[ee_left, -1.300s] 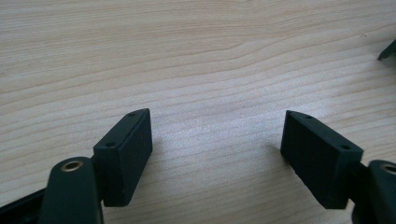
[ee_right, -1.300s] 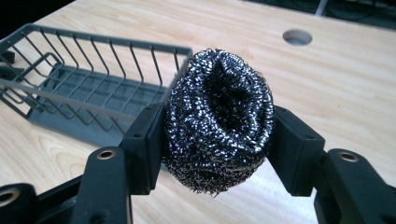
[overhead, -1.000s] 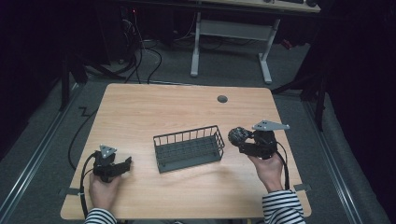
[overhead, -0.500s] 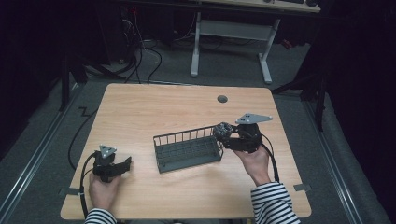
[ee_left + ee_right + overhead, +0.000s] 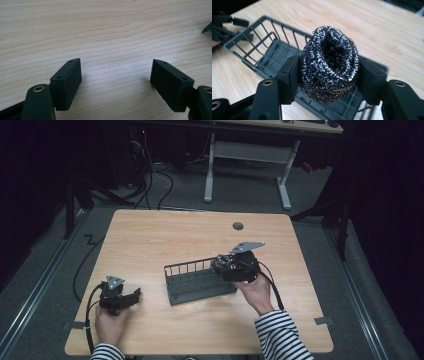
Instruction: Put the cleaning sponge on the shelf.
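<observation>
A dark grey wire basket (image 5: 197, 280) lies on the wooden table, also seen in the right gripper view as basket (image 5: 262, 47). My right gripper (image 5: 222, 265) is shut on a steel wool scourer (image 5: 329, 63), holding it over the basket's right end; the scourer (image 5: 220, 264) hangs just above the rim. My left gripper (image 5: 131, 296) rests low at the table's front left, held by a hand. Its jaws stand wide apart over bare wood, and the left gripper (image 5: 116, 82) holds nothing.
A round cable hole (image 5: 238, 226) sits near the table's far edge. Black cables trail from both grippers. A white desk frame (image 5: 247, 167) and floor cables lie beyond the table. Bare wood (image 5: 150, 245) surrounds the basket.
My right gripper has carried the scourer leftward from beside the basket's right end to above that end. The left gripper has stayed put.
</observation>
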`<action>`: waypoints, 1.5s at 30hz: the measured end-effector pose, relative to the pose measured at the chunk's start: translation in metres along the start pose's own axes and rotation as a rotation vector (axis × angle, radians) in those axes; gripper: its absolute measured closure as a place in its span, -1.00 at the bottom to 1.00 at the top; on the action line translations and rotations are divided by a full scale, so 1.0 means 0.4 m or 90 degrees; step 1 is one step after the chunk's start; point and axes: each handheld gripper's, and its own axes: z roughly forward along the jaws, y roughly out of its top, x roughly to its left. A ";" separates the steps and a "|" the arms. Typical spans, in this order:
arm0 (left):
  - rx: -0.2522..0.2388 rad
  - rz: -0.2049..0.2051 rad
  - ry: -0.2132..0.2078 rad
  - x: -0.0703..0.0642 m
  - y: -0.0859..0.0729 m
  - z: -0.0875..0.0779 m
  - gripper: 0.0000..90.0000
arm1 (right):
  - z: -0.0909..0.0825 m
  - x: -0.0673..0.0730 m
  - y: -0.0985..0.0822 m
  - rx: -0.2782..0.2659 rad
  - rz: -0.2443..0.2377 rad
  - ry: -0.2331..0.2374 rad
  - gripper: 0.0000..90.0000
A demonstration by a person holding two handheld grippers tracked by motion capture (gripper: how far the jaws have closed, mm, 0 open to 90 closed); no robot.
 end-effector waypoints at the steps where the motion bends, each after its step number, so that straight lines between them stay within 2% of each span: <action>1: 0.000 0.000 0.000 0.000 0.000 0.000 -0.44 | 0.007 0.001 0.000 0.004 -0.001 0.000 -0.10; 7: 0.000 -0.001 0.000 0.000 0.000 0.000 -0.43 | 0.064 0.001 -0.008 0.046 0.004 0.009 -0.13; 10: 0.000 -0.001 -0.001 0.000 0.000 0.000 -0.44 | 0.078 0.004 -0.011 0.060 0.003 0.008 -0.15; 17: -0.001 -0.002 -0.002 0.001 0.000 0.000 -0.44 | 0.078 0.007 -0.011 0.053 -0.001 0.005 -0.31; 19: -0.001 -0.002 -0.002 0.001 0.000 0.000 -0.44 | 0.062 0.005 -0.011 0.037 0.001 -0.001 -0.34; 23: 0.000 0.000 -0.001 0.000 0.000 0.000 -0.44 | -0.001 -0.008 -0.010 -0.026 0.011 -0.009 -0.32; 28: 0.000 0.001 0.000 0.000 0.000 0.000 -0.44 | -0.088 -0.049 -0.033 -0.073 0.028 -0.036 -0.19; 32: 0.000 0.001 0.000 0.000 0.000 0.000 -0.44 | -0.135 -0.088 -0.073 -0.102 0.071 -0.062 -0.12; 34: 0.001 0.003 0.001 -0.001 0.000 0.000 -0.44 | -0.156 -0.108 -0.102 -0.118 0.090 -0.092 -0.09; 40: 0.001 0.004 0.002 -0.002 0.000 0.000 -0.44 | -0.189 -0.151 -0.164 -0.118 0.123 -0.132 -0.08; 45: 0.002 0.005 0.003 -0.002 0.000 0.000 -0.44 | -0.205 -0.184 -0.232 -0.122 0.164 -0.143 -0.07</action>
